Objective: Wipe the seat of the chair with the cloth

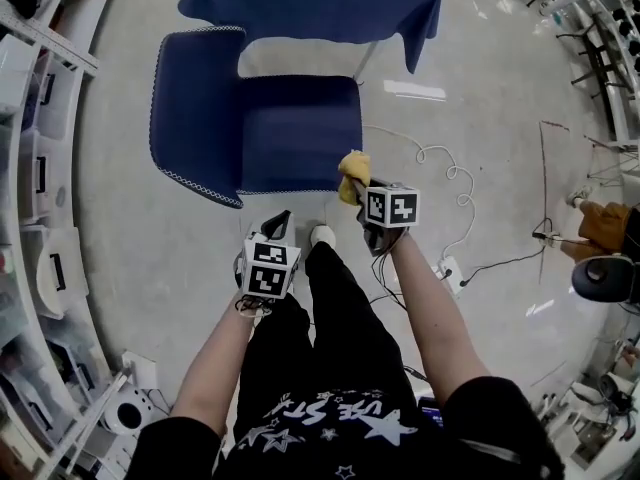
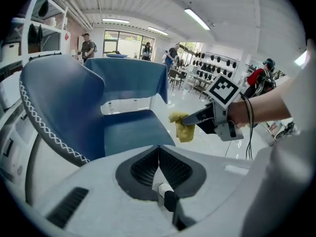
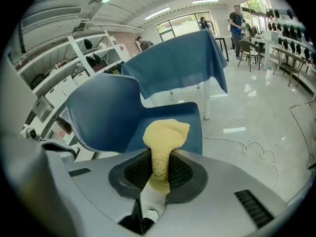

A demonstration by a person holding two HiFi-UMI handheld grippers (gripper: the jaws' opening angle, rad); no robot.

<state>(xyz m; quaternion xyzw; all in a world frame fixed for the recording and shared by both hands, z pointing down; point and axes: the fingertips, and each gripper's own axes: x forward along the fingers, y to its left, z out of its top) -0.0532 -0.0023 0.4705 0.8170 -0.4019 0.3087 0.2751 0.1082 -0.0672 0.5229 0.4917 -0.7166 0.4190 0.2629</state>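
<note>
Cloth (image 1: pixel 352 171) in right claw (image 1: pixel 360 196), seemingly aloft

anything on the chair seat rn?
Nothing lies on the seat: bare blue fabric. The yellow cloth, clamped in the right gripper, covers its near corner in the head view; whether it touches there can't be seen.

- Left gripper (image 1: pixel 279 222): jaws closed pad to pad, marker cube facing up.
- Right gripper (image 1: pixel 360 194): held farther forward than the left, jaws clamped on a yellow cloth (image 3: pixel 165 132) that bunches out past the tips.
- Left forearm (image 1: pixel 215 363): bare, reaching forward and down.
- Right forearm (image 1: pixel 430 308): bare, stretched forward, angled slightly inward.
- Upper arms: in black sleeves.
</note>
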